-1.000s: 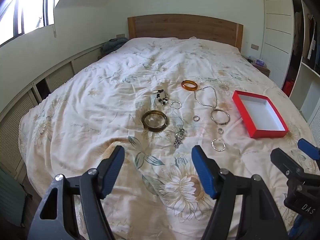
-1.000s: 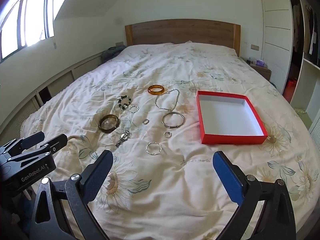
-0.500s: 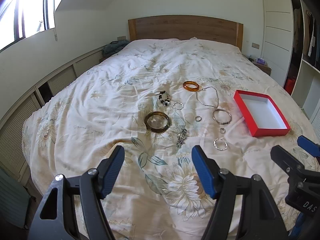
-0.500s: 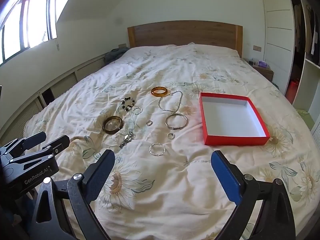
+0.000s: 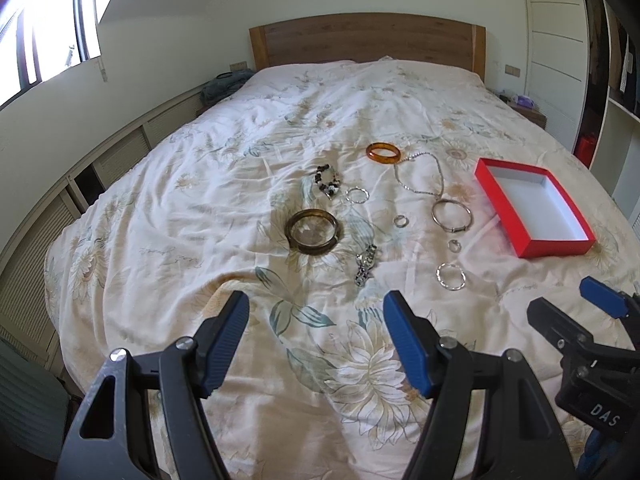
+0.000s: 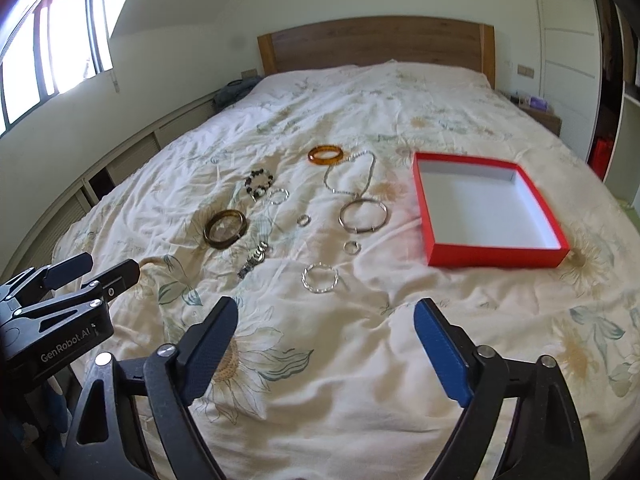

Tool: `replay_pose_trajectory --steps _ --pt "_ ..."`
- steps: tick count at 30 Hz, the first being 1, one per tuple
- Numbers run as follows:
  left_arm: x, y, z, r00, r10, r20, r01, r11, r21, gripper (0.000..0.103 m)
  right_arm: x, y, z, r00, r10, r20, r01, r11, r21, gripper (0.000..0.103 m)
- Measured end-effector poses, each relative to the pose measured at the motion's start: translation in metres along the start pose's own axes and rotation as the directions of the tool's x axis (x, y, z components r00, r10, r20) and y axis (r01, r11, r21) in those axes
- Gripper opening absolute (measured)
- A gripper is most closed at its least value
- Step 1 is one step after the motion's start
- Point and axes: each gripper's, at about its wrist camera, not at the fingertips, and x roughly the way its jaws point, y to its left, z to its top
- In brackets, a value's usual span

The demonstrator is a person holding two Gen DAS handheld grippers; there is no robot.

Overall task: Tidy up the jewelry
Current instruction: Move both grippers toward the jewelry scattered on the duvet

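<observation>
Jewelry everywhere on the flowered bedspread (image 5: 224,160), all of it out ahead of both tongs. The left gripper (image 5: 316,340) hangs above the near end of the bed, fingers spread wide, nothing between them. Straight ahead of it sits the dark brown bangle (image 5: 313,232), and just ahead-right of its tips lies the chunky silver chain bracelet (image 5: 366,265). Further out on that line, the black-and-white beaded bracelet (image 5: 328,180) with a small silver hoop (image 5: 356,195) touching or just beside it, and beyond those the amber bangle (image 5: 383,153).

Over to the right gripper (image 6: 326,340): also spread wide, also empty, hovering over a big sunflower print. Dead ahead of it lies the twisted silver hoop (image 6: 320,277), then a small ring (image 6: 351,247), then the large silver bangle (image 6: 363,215), with the silver necklace (image 6: 352,178) looping away beyond that. Another small ring (image 6: 303,220) lies left of the bangle. Ahead and to the right of these tongs sits the red box (image 6: 432,216), open, white inside, holding nothing.

The wooden headboard (image 6: 376,44) closes the far end.
</observation>
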Motion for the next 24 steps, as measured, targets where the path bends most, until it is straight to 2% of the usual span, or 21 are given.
replay_pose_trajectory --steps 5,13,19,24 --pt "0.017 -0.001 0.001 0.999 -0.019 -0.039 0.019 1.0 -0.003 0.068 0.016 -0.004 -0.004 0.999 0.013 -0.043 -0.012 1.0 0.016 0.076" --pt "0.048 0.008 0.0 0.99 -0.096 -0.105 0.09 0.994 -0.062 0.068 0.042 -0.013 -0.004 0.994 0.032 -0.103 -0.029 0.999 0.026 0.06" --pt "0.08 0.013 0.005 0.973 -0.169 -0.156 0.153 0.982 -0.113 0.067 0.066 -0.015 0.003 0.987 0.069 -0.144 -0.066 0.997 0.025 0.059" --pt "0.107 0.006 0.011 0.962 -0.204 -0.181 0.187 0.977 -0.105 0.066 0.091 -0.019 0.009 0.977 0.108 -0.183 -0.104 0.994 0.032 0.058"
